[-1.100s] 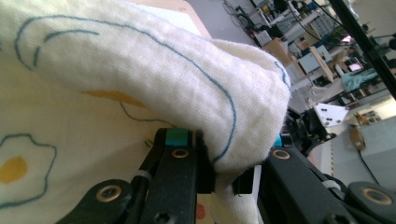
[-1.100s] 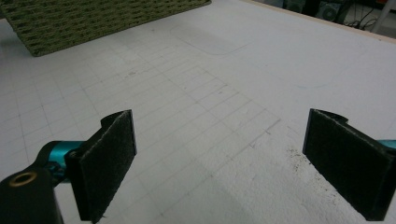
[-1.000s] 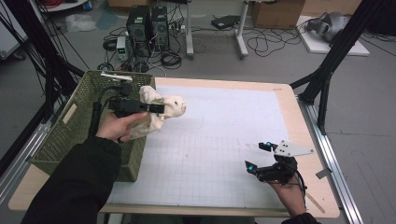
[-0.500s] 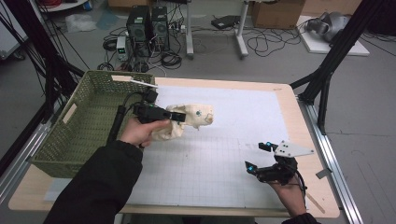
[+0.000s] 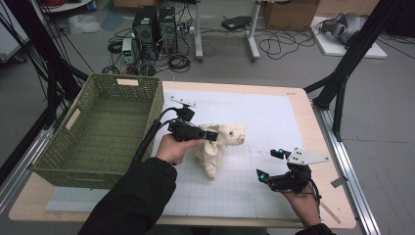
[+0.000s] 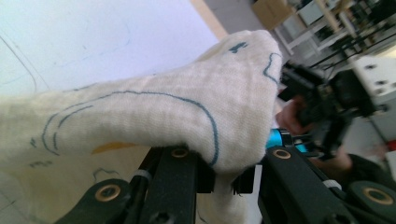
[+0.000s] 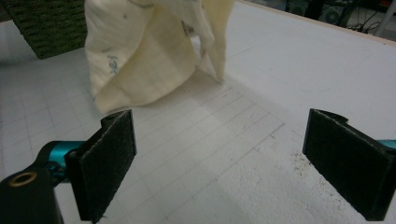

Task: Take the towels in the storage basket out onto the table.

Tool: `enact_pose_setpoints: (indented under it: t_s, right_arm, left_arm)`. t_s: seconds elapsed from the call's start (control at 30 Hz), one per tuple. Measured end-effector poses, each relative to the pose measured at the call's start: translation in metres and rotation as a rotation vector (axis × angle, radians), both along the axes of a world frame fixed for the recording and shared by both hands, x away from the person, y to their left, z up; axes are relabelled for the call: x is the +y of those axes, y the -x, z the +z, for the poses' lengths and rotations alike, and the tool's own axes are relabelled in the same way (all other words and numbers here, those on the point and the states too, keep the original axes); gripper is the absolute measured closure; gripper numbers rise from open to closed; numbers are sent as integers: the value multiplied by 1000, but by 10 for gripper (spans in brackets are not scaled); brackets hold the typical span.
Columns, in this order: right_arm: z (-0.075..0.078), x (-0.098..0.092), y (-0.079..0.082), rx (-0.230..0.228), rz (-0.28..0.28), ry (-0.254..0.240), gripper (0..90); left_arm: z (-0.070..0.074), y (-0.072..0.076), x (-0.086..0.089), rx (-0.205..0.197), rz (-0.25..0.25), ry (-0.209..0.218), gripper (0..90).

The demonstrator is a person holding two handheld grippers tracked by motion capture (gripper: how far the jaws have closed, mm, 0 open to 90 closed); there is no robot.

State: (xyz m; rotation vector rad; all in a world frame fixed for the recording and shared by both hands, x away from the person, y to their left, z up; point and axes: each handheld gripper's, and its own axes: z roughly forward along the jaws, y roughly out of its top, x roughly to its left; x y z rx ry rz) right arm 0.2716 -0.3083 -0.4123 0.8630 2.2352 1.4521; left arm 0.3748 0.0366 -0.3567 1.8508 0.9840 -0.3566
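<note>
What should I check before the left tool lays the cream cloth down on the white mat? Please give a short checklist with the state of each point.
1. Left tool grips the cream cloth: ok, its jaws pinch a fold in the left gripper view.
2. Cloth is outside the green basket: ok, it hangs over the white mat.
3. Lower end of the cloth reaches the mat: cannot tell.
4. Right tool is ready to help: ok, jaws wide open with nothing between them.
5. Right tool is apart from the cloth: ok, the cloth hangs beyond its pads.
6. Mat in front of the cloth is free: ok.
</note>
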Motion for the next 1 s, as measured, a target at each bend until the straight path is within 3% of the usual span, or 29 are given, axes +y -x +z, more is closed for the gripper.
enact_pose_setpoints:
  t_s: [0.03,0.1,0.17,0.3,0.47,0.63,0.87,1.0]
  right_arm:
    - [0,0,0,-4,1,1,89]
    - [0,1,0,0,0,-1,89]
    - [0,0,0,-4,0,0,89]
    - [0,-2,0,0,-6,-3,89]
    - [-2,-4,0,10,-6,-9,119]
    - [-3,-2,0,13,7,5,198]
    - [-6,-1,-5,43,21,2,357]
    - [-8,3,-8,54,43,10,427]
  left_arm:
    - [-5,-1,-6,12,-23,-2,820]
    - [-19,-2,-15,63,-29,47,816]
    - [-37,-3,-29,64,-30,-31,816]
    - [-67,-3,-47,79,-43,-75,808]
    - [-83,-5,-57,60,-16,-119,799]
    - [-85,-3,-59,15,-18,-138,745]
    - [-66,2,-49,-50,-3,-119,520]
    - [-55,7,-39,-97,16,-103,465]
